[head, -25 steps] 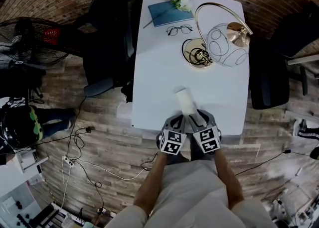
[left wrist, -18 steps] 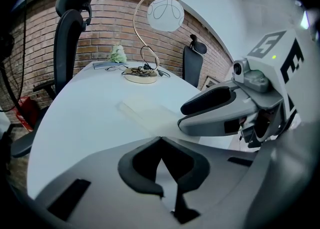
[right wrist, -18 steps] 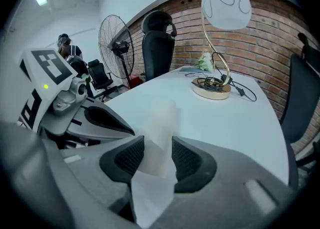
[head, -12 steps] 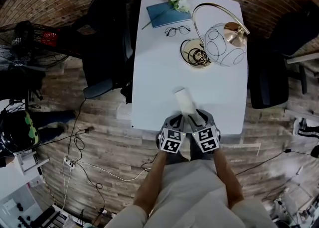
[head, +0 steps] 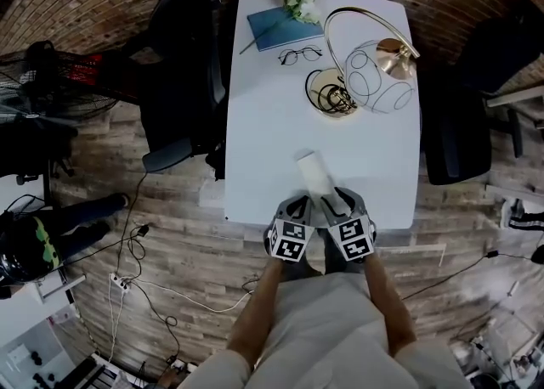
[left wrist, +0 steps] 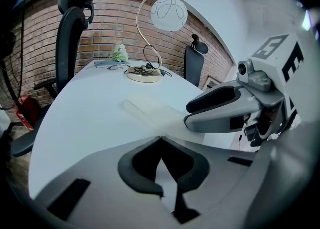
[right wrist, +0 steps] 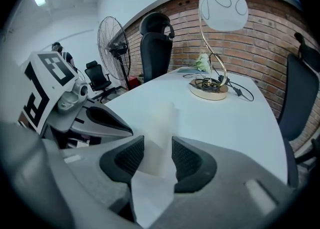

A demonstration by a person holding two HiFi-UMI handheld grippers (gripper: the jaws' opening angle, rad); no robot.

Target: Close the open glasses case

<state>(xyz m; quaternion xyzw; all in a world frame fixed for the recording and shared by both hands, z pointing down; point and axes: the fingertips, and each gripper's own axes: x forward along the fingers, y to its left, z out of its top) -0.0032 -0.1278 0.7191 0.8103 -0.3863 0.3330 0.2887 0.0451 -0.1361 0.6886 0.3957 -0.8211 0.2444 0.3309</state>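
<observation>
Low, right gripper (right wrist: 158, 157) clamping glasses case (head: 315, 171)

No legible text or labels anywhere.

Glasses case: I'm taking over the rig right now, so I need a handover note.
Left gripper: jaws together at the near edge of the glasses case; a pinch can't be confirmed.
Right gripper: shut on the case's pale upright flap.
The case lies near the front edge of the table; the spectacles lie at the far end.
Done: case grasped. Left: fold it shut.
</observation>
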